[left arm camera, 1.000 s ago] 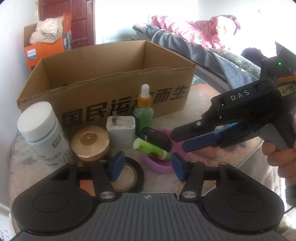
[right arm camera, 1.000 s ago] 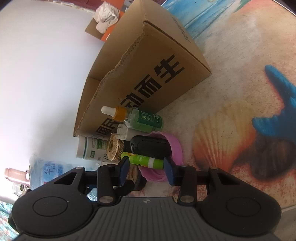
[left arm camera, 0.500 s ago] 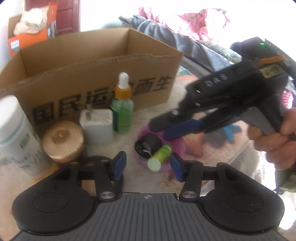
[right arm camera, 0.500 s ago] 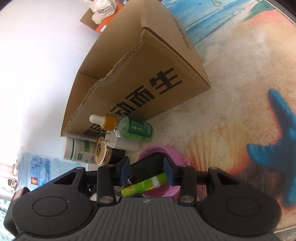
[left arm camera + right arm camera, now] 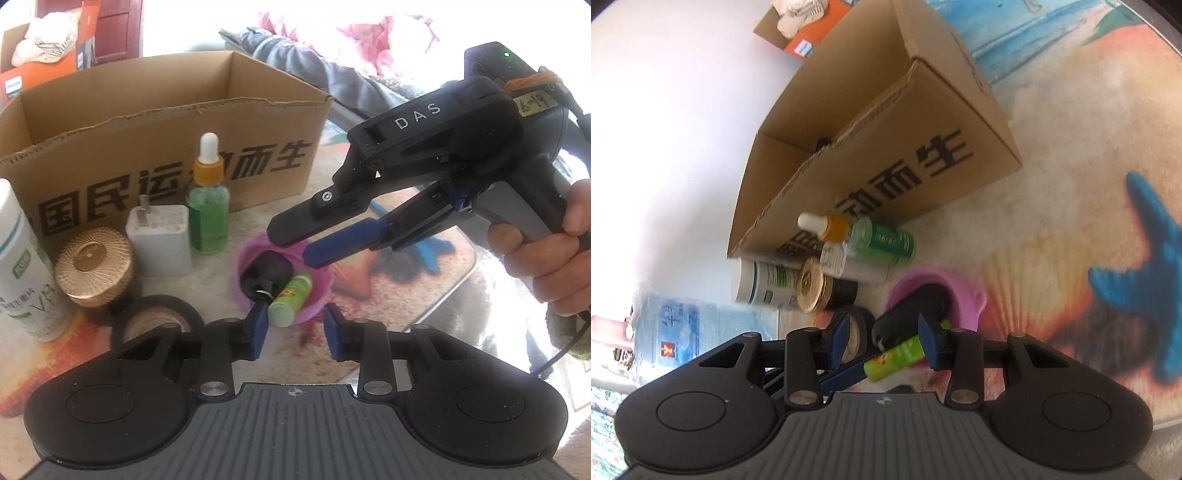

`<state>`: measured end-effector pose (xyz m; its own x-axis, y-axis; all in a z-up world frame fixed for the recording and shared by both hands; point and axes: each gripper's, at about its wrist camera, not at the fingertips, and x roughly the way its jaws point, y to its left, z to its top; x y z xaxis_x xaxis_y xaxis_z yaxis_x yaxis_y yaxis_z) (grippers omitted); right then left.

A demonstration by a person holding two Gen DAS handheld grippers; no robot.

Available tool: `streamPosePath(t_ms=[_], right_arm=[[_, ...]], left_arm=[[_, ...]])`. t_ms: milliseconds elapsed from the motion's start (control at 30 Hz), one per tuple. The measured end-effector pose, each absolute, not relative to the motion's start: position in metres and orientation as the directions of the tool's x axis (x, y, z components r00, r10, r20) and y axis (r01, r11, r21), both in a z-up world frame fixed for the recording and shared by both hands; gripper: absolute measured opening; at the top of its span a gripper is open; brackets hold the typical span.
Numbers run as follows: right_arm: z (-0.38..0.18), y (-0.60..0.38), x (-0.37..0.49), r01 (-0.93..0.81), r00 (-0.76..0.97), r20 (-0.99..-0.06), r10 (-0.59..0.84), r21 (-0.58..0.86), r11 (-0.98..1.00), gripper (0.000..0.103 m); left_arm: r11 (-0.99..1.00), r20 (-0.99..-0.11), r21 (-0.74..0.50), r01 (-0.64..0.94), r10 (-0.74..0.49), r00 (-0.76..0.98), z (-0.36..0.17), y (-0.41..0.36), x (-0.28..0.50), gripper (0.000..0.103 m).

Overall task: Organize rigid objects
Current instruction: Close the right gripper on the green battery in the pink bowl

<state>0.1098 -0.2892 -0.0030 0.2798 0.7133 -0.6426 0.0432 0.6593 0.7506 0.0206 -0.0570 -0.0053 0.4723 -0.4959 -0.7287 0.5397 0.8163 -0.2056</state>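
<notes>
A tall white plastic bottle (image 5: 22, 266) stands far left, the big brown cardboard box (image 5: 155, 147) waits behind to take things, and the closing left claw (image 5: 293, 330) nears the small green tube (image 5: 290, 297) in the pink round bowl (image 5: 321, 291), while the right claw (image 5: 295, 245) hovers open above.

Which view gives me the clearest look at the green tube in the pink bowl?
The left wrist view: the green tube shows whole, leaning on the pink bowl rim beside the black key fob, cap toward the camera. In the right wrist view the tube is partly hidden behind a blue fingertip.
</notes>
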Motion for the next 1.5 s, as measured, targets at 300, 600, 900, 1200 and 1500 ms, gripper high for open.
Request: streamPosePath(t_ms=[300, 600, 900, 1200, 1500], right_arm=[[-0.006, -0.283, 0.113, 0.086, 0.211, -0.714, 0.668, 0.694, 0.715, 0.044], [-0.001, -0.278, 0.123, 0.075, 0.198, -0.763, 0.616, 0.638, 0.766, 0.038], [-0.001, -0.278, 0.124, 0.068, 0.199, -0.777, 0.598, 0.619, 0.782, 0.032], [-0.013, -0.283, 0.117, 0.101, 0.205, -0.743, 0.637, 0.663, 0.742, 0.027], [-0.009, -0.286, 0.108, 0.079, 0.238, -0.697, 0.676, 0.708, 0.702, 0.021]], left_arm=[[0.799, -0.727, -0.222, 0.559, -0.518, 0.452, -0.01, -0.067, 0.02, 0.023], [0.795, -0.722, -0.246, 0.554, -0.532, 0.443, -0.01, -0.074, 0.029, 0.023], [0.817, -0.733, -0.249, 0.519, -0.51, 0.45, -0.013, -0.081, 0.038, 0.024], [0.827, -0.762, -0.305, 0.472, -0.509, 0.401, -0.027, -0.078, 0.045, 0.012], [0.813, -0.735, -0.274, 0.514, -0.521, 0.433, -0.018, -0.079, 0.032, 0.009]])
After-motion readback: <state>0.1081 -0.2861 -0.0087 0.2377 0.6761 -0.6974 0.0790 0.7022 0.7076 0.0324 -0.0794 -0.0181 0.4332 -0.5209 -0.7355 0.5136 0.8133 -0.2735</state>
